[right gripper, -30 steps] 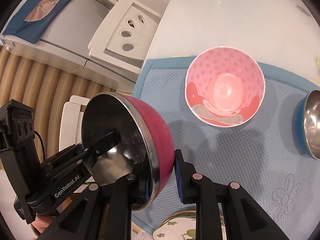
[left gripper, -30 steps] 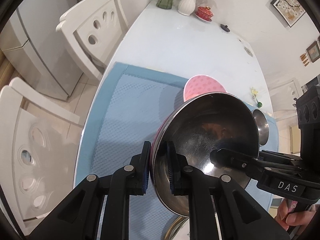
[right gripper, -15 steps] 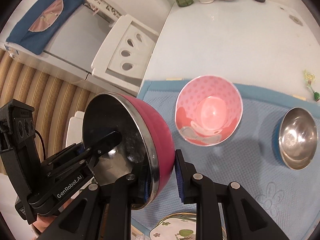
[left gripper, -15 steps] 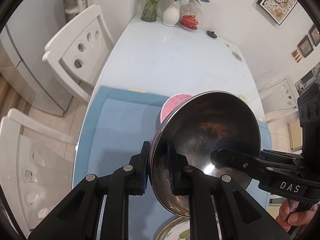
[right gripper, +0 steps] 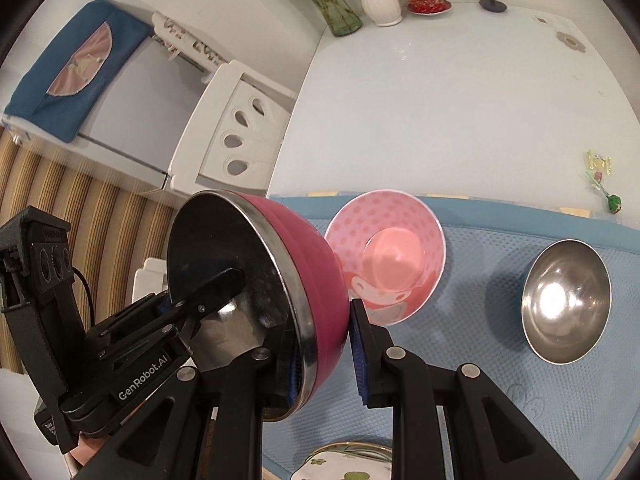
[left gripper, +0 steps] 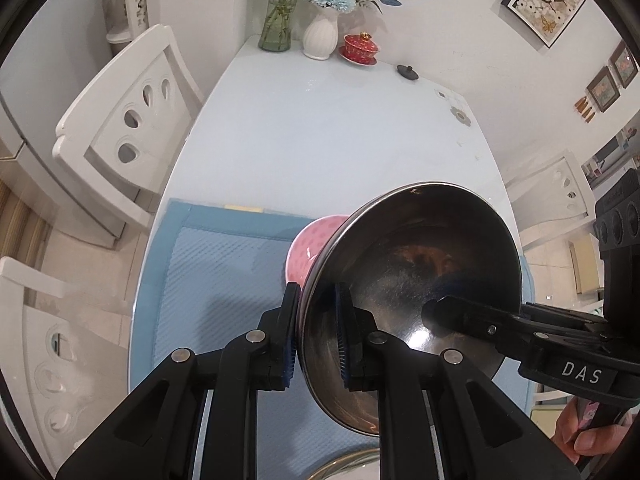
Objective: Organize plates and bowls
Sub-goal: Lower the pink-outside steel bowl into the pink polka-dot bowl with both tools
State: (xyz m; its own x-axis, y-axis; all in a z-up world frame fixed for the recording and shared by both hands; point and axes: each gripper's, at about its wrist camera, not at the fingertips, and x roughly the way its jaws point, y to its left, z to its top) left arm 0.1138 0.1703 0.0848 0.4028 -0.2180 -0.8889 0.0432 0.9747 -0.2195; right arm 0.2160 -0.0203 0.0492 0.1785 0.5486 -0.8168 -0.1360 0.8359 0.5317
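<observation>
A bowl, magenta outside (right gripper: 312, 256) and steel inside (left gripper: 420, 280), hangs tilted above the blue mat (right gripper: 480, 240). Both grippers hold it. My left gripper (left gripper: 316, 304) is shut on its rim, one pad inside and one outside. From the other side my right gripper (right gripper: 324, 320) is shut on the rim and wall; it shows at the right in the left wrist view (left gripper: 436, 312). On the mat beyond stands a pink dotted bowl (right gripper: 392, 256), partly hidden in the left wrist view (left gripper: 308, 240). A steel bowl with a blue outside (right gripper: 568, 300) sits to its right.
A flower-patterned plate (right gripper: 348, 464) lies at the mat's near edge. At the table's far end stand a glass vase (left gripper: 276, 20), a white vase (left gripper: 320, 36) and a red lidded cup (left gripper: 360, 48). White chairs (left gripper: 128, 120) flank the table. A small wrapped sweet (right gripper: 612, 200) lies right.
Both grippers have lifted the magenta bowl higher and drawn back from the mat. The pink bowl and the table look smaller and farther; the blue-sided steel bowl has come fully into the right wrist view.
</observation>
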